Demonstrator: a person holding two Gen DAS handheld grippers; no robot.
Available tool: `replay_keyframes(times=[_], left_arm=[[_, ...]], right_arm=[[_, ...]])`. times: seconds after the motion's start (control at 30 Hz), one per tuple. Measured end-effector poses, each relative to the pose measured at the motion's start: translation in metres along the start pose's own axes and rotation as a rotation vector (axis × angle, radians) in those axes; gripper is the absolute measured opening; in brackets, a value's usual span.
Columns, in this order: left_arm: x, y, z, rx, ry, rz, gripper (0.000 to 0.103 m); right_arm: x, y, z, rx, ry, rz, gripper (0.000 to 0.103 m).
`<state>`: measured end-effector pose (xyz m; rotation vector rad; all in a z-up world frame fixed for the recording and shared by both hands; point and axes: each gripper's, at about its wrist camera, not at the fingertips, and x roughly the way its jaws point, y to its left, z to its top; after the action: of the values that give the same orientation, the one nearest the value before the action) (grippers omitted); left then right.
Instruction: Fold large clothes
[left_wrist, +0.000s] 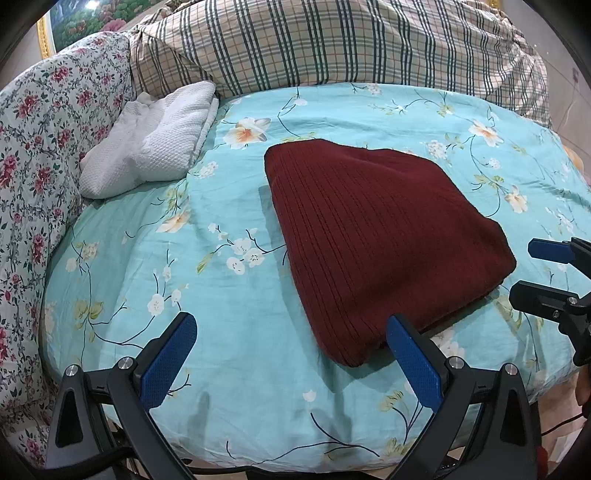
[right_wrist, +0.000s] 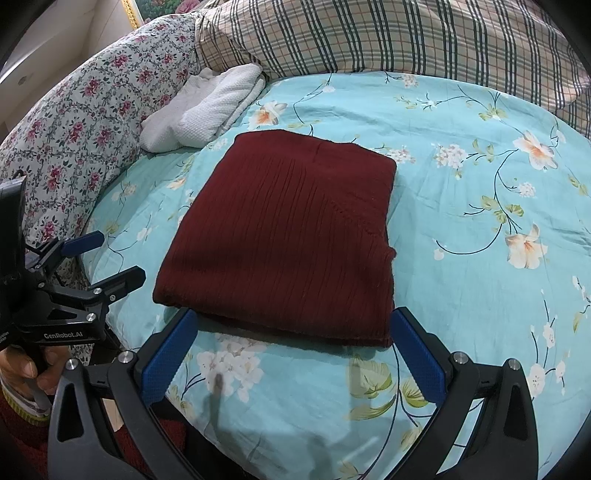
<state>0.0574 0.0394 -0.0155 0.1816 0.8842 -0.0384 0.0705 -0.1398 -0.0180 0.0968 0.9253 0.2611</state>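
The maroon sweater lies folded into a flat rectangle in the middle of the floral sheet. The right gripper hovers just short of its near edge, jaws wide and empty. The left gripper is spread wide too, holding nothing, at the sweater's near corner. A white towel sits beside a floral quilt, with a plaid pillow behind.

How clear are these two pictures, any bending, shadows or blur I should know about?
Left wrist view: strong fisheye bending, dark corners, the bed sheet curving like a dome; the red sweater is sharp. Right wrist view: same bending; soft claw shadows fall on the sheet near the right claw, and the white towel looks bright but keeps its texture.
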Motion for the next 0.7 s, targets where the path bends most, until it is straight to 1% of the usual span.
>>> replay_keyframes(times=[0.47, 0.7], left_arm=[[0.006, 0.001, 0.004, 0.000, 0.004, -0.007, 0.102], [0.013, 0.005, 0.011, -0.023, 0.005, -0.011, 0.102]], right_arm=[[0.003, -0.002, 0.004, -0.003, 0.000, 0.005, 0.103], [0.006, -0.003, 0.008, 0.000, 0.001, 0.004, 0.103]])
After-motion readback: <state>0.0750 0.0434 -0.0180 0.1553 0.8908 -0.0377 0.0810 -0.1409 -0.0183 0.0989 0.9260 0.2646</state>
